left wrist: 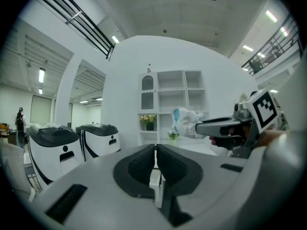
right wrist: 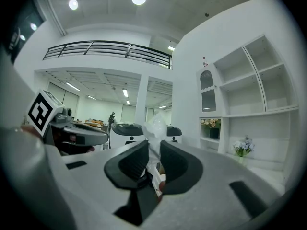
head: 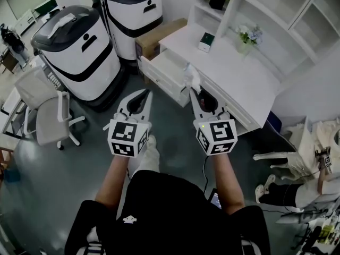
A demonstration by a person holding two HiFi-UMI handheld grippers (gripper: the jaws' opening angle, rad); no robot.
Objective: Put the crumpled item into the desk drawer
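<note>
Black shirt fills the near edge, both arms stretched toward the white bench. Right gripper: fingers clamped on the crumpled item, white plastic, held at the bench's front edge just beside its open drawer. Left gripper: fingers together, nothing between them, short of the bench over grey floor. On the bench: green box, vase of flowers. Shelves rise behind the bench. Two white-and-black machines stand left of the bench, and a grey chair sits farther from it.
</note>
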